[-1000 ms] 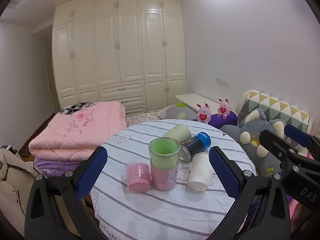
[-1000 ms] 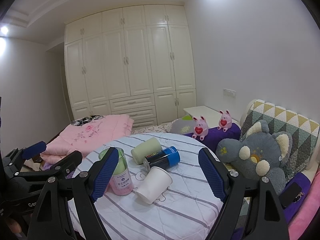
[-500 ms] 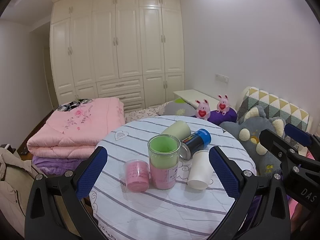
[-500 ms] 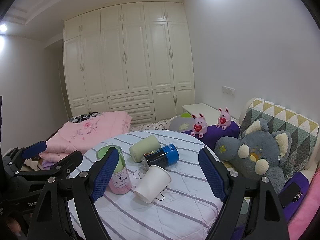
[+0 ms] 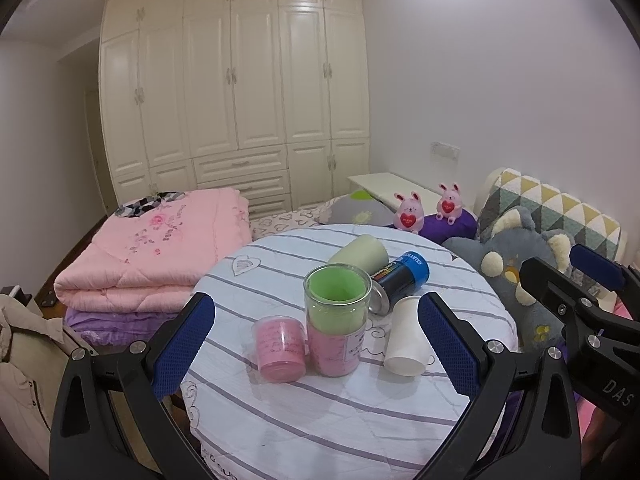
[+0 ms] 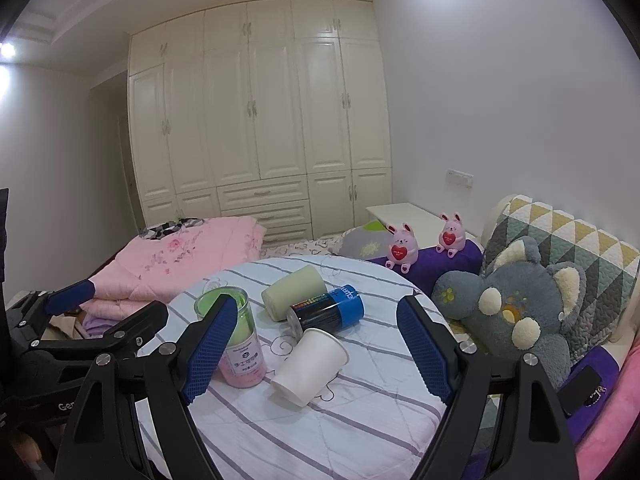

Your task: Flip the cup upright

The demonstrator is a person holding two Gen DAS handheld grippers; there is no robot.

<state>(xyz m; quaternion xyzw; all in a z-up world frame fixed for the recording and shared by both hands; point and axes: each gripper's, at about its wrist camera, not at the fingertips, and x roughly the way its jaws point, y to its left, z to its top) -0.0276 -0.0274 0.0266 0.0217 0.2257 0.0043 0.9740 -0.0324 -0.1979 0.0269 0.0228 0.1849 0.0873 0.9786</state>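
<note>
A white paper cup [image 6: 310, 366] lies on its side on the round striped table [image 6: 360, 420], mouth toward me; it also shows in the left wrist view [image 5: 404, 336]. My right gripper [image 6: 316, 356] is open, its blue pads wide on either side of the cup, a little short of it. My left gripper [image 5: 316, 348] is open and empty, its pads flanking a tall clear jar [image 5: 337, 320] with green and pink filling and a small pink cup [image 5: 280, 348]. The right gripper's fingers [image 5: 576, 280] show at the right of the left wrist view.
A pale green cup [image 6: 294, 298] and a blue-black can [image 6: 328, 314] lie on their sides behind the white cup. A grey plush toy [image 6: 516, 312], a patterned cushion [image 6: 568, 240] and two pink bunnies [image 6: 402, 246] sit to the right. Folded pink quilts [image 5: 160, 256] lie left.
Both views have tilted down and drawn slightly closer to the table. The cups, jar and can have not moved. Both grippers stay open.
</note>
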